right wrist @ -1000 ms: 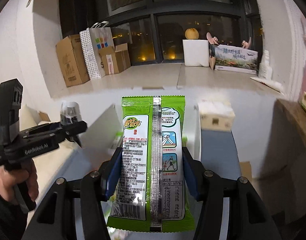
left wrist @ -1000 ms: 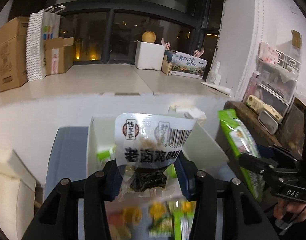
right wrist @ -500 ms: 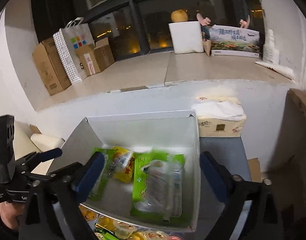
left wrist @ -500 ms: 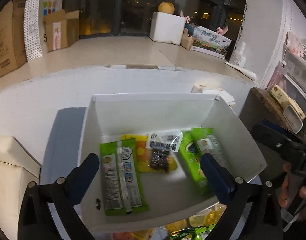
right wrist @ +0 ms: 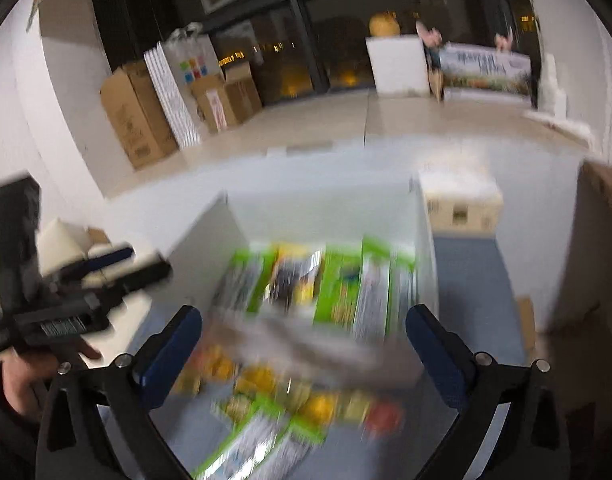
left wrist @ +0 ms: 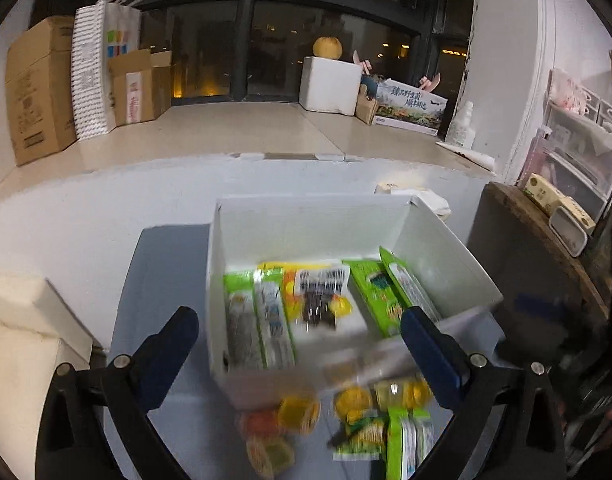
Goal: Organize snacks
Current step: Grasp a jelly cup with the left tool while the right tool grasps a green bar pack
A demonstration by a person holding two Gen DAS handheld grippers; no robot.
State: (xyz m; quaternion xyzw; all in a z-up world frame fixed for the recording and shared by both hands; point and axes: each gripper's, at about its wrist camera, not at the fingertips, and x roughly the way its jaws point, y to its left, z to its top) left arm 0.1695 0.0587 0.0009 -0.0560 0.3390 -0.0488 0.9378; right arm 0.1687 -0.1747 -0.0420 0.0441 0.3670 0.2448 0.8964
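A white open box [left wrist: 306, 220] stands on the grey-blue table and holds several snack packets: green packets [left wrist: 261, 320], a clear packet with dark snack [left wrist: 320, 296] and more green packets [left wrist: 390, 292] at its right. The box also shows, blurred, in the right wrist view [right wrist: 330, 208]. My left gripper [left wrist: 301, 344] is open and empty above the box's near edge. My right gripper [right wrist: 306, 344] is open and empty over the same edge. Loose jelly cups [left wrist: 297, 412] and green packets [left wrist: 406, 440] lie on the table in front of the box.
A tissue pack [right wrist: 460, 200] sits right of the box. A white foam block [left wrist: 21, 320] is at the left. A wooden shelf [left wrist: 546, 248] with small boxes stands at the right. Cardboard boxes [left wrist: 37, 88] and a paper bag line the far ledge.
Both grippers opened and dropped their packets into the box: the left its clear dark-snack packet, the right its green packet. Both have since pulled back toward the loose snacks.
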